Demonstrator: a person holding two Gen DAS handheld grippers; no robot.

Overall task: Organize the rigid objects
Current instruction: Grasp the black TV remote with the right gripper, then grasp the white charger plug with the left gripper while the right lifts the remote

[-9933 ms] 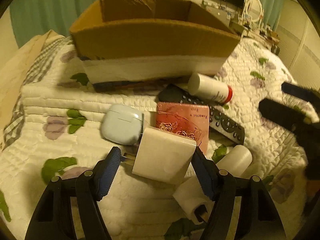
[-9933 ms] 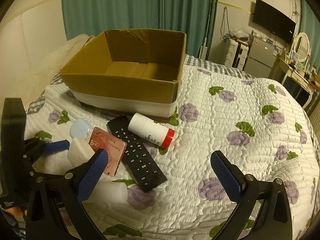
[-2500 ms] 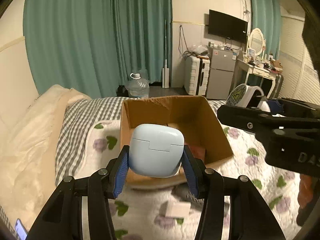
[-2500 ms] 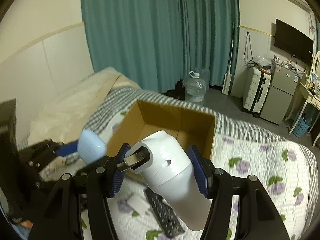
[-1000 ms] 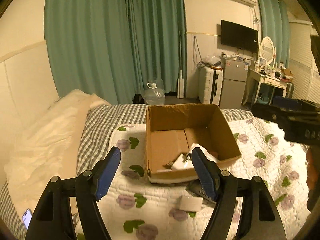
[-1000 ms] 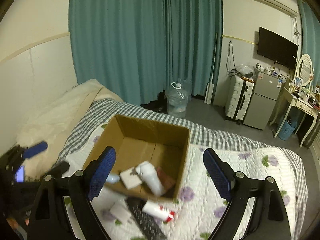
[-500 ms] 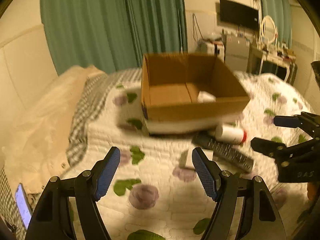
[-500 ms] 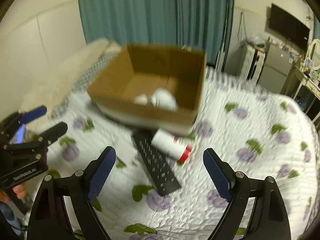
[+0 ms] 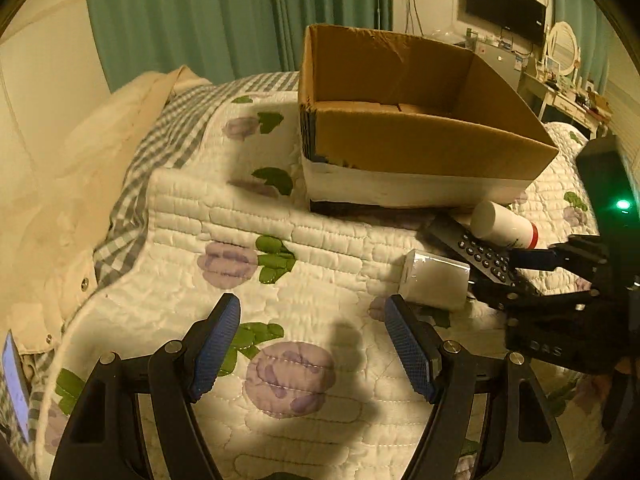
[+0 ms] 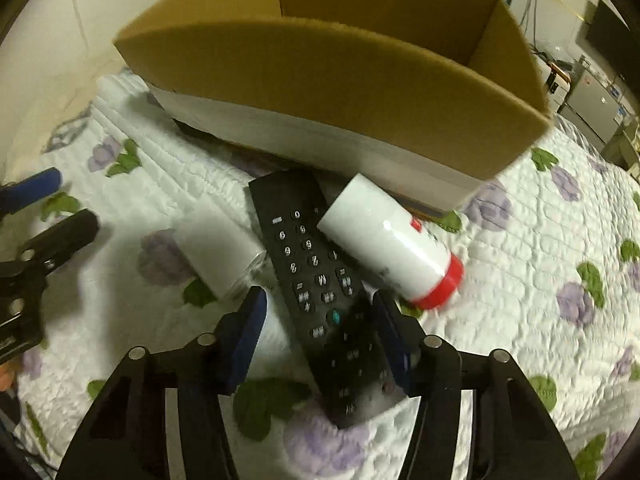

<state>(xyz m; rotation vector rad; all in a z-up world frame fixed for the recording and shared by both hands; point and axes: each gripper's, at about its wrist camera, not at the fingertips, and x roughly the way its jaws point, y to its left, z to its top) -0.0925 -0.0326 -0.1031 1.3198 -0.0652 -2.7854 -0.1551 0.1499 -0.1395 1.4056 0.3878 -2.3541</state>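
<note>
A black remote control (image 10: 316,272) lies on the quilt in front of the cardboard box (image 10: 340,68). My right gripper (image 10: 320,320) is open and straddles the remote's near half without gripping it. A white bottle with a red cap (image 10: 392,252) lies across the remote's far end. A white rectangular box (image 10: 218,252) lies to the remote's left. In the left wrist view my left gripper (image 9: 312,344) is open and empty above the quilt, with the white box (image 9: 434,284), remote (image 9: 480,256) and bottle (image 9: 502,224) ahead to its right. The cardboard box (image 9: 420,148) stands beyond.
The floral quilt (image 9: 280,368) covers the bed. A beige pillow and checked sheet (image 9: 120,128) lie at the left. A phone (image 9: 14,384) lies at the far left edge. The right gripper's body (image 9: 568,312) reaches in from the right.
Both grippers have come down toward the quilt. The right gripper has moved onto the remote and narrowed its jaws around it. The left gripper stays open and empty.
</note>
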